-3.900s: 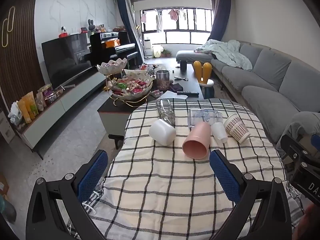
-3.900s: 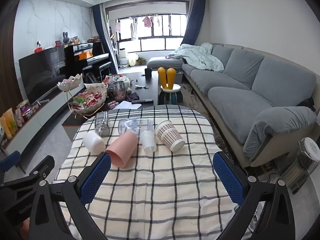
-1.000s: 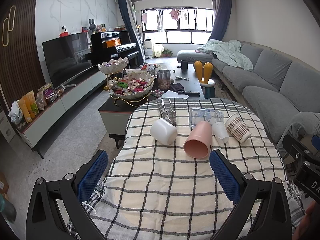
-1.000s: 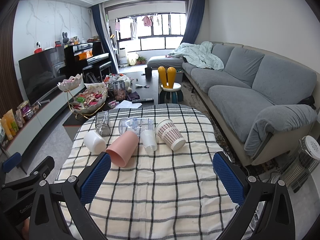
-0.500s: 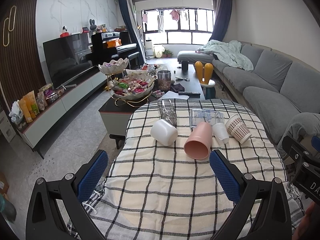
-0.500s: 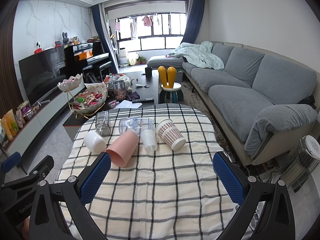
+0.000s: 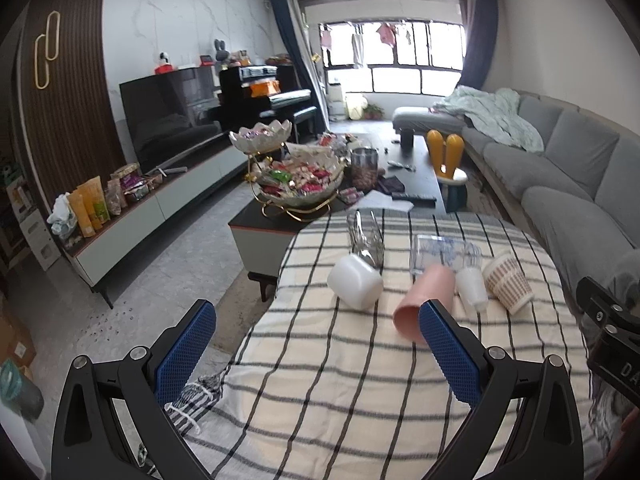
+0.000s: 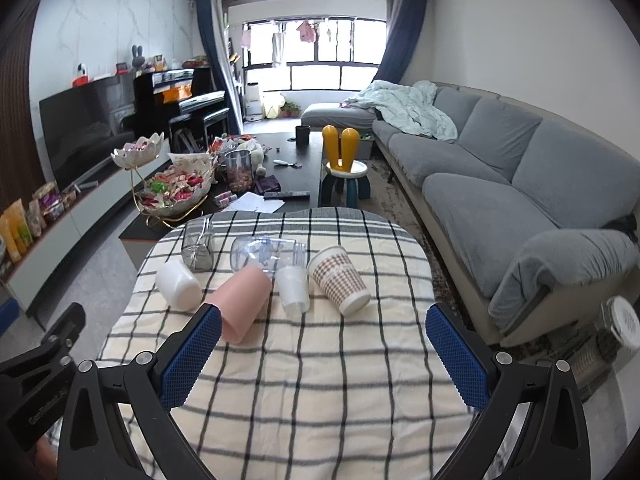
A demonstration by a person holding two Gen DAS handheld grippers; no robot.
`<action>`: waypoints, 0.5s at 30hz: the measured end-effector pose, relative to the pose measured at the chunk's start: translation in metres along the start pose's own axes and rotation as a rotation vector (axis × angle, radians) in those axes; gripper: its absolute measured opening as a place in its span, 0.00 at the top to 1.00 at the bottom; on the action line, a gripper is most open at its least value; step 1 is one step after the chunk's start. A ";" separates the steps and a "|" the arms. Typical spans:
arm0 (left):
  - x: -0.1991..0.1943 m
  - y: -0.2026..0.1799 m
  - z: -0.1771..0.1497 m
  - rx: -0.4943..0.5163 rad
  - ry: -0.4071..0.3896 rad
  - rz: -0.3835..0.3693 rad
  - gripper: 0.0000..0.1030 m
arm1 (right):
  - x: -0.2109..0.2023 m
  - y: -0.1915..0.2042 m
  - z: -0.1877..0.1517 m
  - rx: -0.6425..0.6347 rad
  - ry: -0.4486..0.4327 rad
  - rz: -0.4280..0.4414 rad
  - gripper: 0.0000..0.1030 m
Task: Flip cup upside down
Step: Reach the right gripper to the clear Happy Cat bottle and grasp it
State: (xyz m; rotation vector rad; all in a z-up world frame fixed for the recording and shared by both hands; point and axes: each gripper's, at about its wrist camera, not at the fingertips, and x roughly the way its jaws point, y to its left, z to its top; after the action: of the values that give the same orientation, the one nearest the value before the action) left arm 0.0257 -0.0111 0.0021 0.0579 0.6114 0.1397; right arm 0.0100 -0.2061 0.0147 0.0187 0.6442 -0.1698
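Several cups lie on their sides on a checked tablecloth [image 7: 340, 380]: a white cup [image 7: 355, 282], a pink cup [image 7: 422, 300], a small translucent cup [image 7: 472, 290], a brown-patterned paper cup [image 7: 508, 282] and a clear printed glass [image 7: 440, 254]. A clear faceted glass [image 7: 365, 236] stands behind the white cup. The same cups show in the right wrist view: white [image 8: 178, 285], pink [image 8: 244, 300], translucent [image 8: 294, 288], patterned [image 8: 340, 282]. My left gripper [image 7: 316, 352] is open and empty, short of the cups. My right gripper [image 8: 320, 354] is open and empty too.
The tablecloth [image 8: 320, 380] covers a round table. Beyond it stand a coffee table with a candy bowl [image 7: 300, 188] and a jar [image 7: 364, 168], a grey sofa [image 8: 500, 176] to the right, and a TV unit [image 7: 160, 204] to the left.
My left gripper's view has swung to the left, so the cups now sit further right in it. The right gripper has barely moved. No cup has moved.
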 end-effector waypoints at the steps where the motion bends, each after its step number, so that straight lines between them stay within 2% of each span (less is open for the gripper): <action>1: 0.002 -0.003 0.002 -0.003 0.001 0.001 0.00 | 0.004 0.001 0.005 -0.015 0.006 0.006 0.01; 6: 0.017 -0.013 0.018 -0.035 0.008 0.020 0.00 | 0.036 0.010 0.030 -0.121 0.066 0.046 0.01; 11: 0.034 -0.021 0.035 -0.093 0.024 0.060 0.00 | 0.081 0.021 0.054 -0.220 0.182 0.100 0.01; 15: 0.055 -0.022 0.046 -0.152 0.070 0.130 0.00 | 0.118 0.032 0.073 -0.311 0.270 0.134 0.01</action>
State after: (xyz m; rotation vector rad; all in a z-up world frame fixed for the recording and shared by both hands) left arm 0.0991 -0.0257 0.0066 -0.0551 0.6655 0.3145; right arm 0.1513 -0.1977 0.0008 -0.2177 0.9308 0.0651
